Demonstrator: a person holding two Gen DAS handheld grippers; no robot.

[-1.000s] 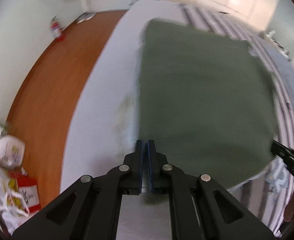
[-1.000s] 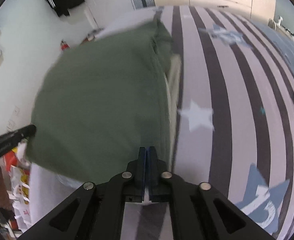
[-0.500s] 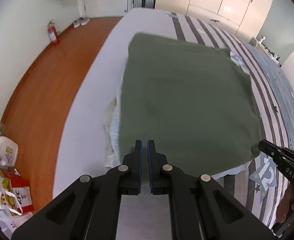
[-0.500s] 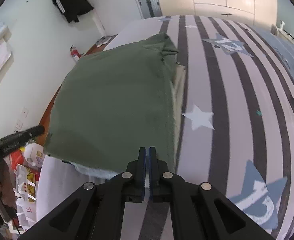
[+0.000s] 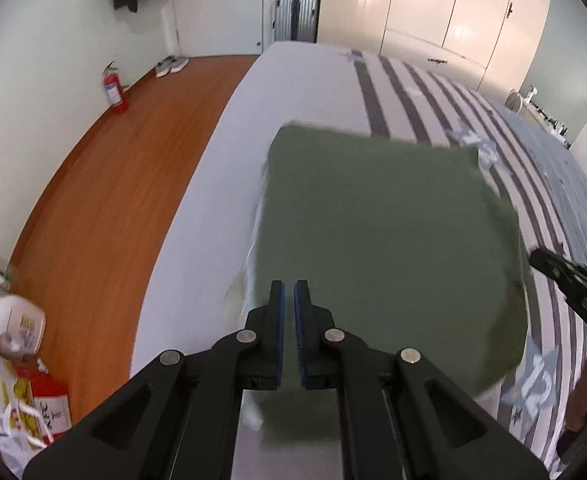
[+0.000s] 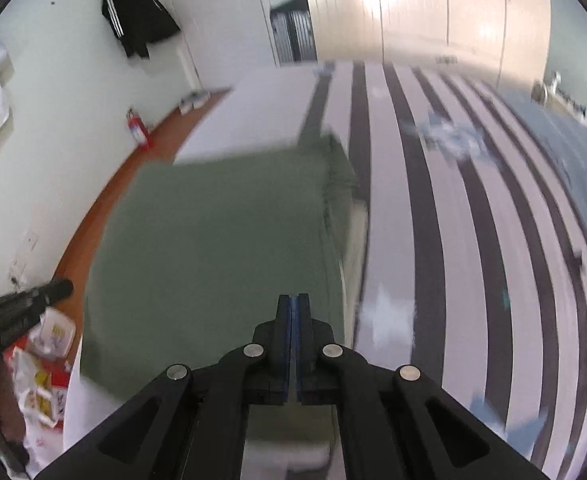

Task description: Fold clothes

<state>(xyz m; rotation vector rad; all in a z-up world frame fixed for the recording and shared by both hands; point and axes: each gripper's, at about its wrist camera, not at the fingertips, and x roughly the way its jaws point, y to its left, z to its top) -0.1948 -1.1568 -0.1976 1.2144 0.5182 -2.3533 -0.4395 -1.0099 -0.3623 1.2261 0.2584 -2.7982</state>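
Left wrist view: my left gripper (image 5: 288, 292) hangs over the near left corner of the green garment (image 5: 385, 240), which lies folded flat on the bed (image 5: 221, 184). Its 2 jaws stand all but closed, only a thin slit between the blue pads, and nothing is held. A pale layer (image 5: 249, 280) peeks out under the garment's left edge. At the right edge of this view my right gripper (image 5: 565, 280) points toward the garment's right side.

Right wrist view: my right gripper (image 6: 292, 308) hangs above the garment's near right part (image 6: 213, 260); its jaws are fully closed and empty. The garment sits beside the striped bedding (image 6: 433, 240), near the bed's floor-side edge.

Risk assessment: both views are blurred, so edges are hard to locate. With the jaws closed, a descent would push the cloth and wrinkle the fold. A pinch at the left corner could also catch the pale layer beneath and drag it along.
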